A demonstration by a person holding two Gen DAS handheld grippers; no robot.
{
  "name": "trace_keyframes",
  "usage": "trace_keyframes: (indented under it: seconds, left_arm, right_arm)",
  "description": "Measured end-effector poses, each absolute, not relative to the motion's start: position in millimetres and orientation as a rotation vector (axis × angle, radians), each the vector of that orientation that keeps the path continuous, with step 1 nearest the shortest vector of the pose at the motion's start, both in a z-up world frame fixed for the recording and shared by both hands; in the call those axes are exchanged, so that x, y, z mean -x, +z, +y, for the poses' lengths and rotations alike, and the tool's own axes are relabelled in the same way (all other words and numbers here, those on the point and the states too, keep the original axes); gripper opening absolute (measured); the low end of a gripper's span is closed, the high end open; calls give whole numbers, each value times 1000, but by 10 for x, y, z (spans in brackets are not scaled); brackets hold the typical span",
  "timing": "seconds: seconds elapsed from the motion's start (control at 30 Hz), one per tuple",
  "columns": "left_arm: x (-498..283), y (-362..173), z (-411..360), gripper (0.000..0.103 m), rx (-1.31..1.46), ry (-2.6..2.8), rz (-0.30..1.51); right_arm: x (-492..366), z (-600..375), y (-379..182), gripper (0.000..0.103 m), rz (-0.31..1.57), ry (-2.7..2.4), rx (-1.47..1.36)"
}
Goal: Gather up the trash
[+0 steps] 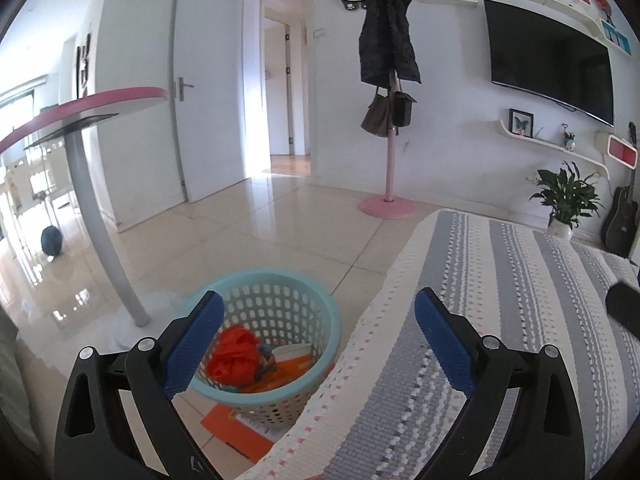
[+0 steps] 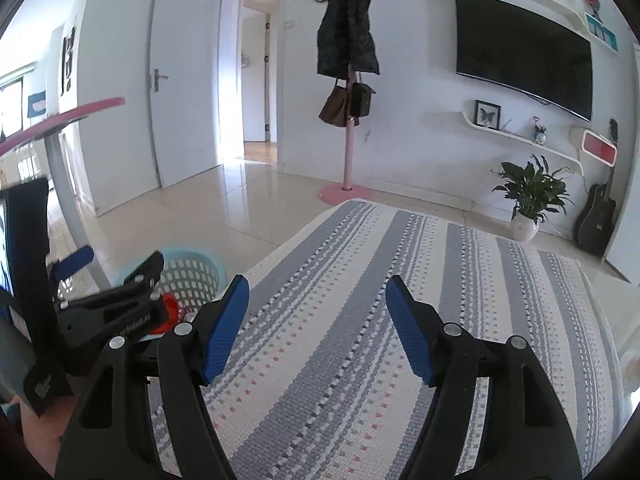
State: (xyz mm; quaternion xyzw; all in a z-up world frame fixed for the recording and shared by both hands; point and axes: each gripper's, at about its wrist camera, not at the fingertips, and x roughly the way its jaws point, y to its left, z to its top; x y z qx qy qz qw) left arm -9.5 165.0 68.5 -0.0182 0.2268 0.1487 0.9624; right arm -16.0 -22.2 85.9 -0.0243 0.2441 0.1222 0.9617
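A teal-rimmed perforated basket [image 1: 276,276] stands on the floor beside the striped surface. Inside it lie a crumpled orange bag [image 1: 232,356] and some orange and white packaging [image 1: 290,364]. A flat orange sheet [image 1: 236,432] lies on the floor, partly under the basket. My left gripper [image 1: 318,300] hangs open above the basket's near right side, with nothing between its blue pads. My right gripper [image 2: 317,282] is open and empty over the striped cloth [image 2: 360,340]. The right wrist view also shows the left gripper [image 2: 120,260] over the basket [image 2: 196,272].
A grey, white and pink striped cloth [image 1: 500,320] covers the surface on the right. A pink-edged table on a curved grey leg [image 1: 92,208] stands left of the basket. Farther off are a pink coat stand [image 1: 390,140], a potted plant [image 1: 566,200], a guitar [image 1: 620,224] and a wall TV [image 1: 552,60].
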Motion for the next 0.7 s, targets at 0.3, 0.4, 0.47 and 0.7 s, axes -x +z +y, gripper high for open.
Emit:
trace_keyframes:
  seconds: [0.3, 0.4, 0.47, 0.7]
  left_arm:
    - [114, 709, 1649, 94, 38, 297, 446]
    - [117, 715, 1677, 95, 42, 301, 443]
    - [125, 723, 1702, 95, 50, 306, 442]
    - [149, 765, 1715, 95, 54, 309, 426]
  right_arm:
    - [156, -225, 876, 73, 502, 238, 36]
    - [154, -177, 880, 73, 504, 241, 42]
    - [157, -164, 882, 73, 502, 243, 44]
    - [162, -153, 883, 74, 500, 246, 41]
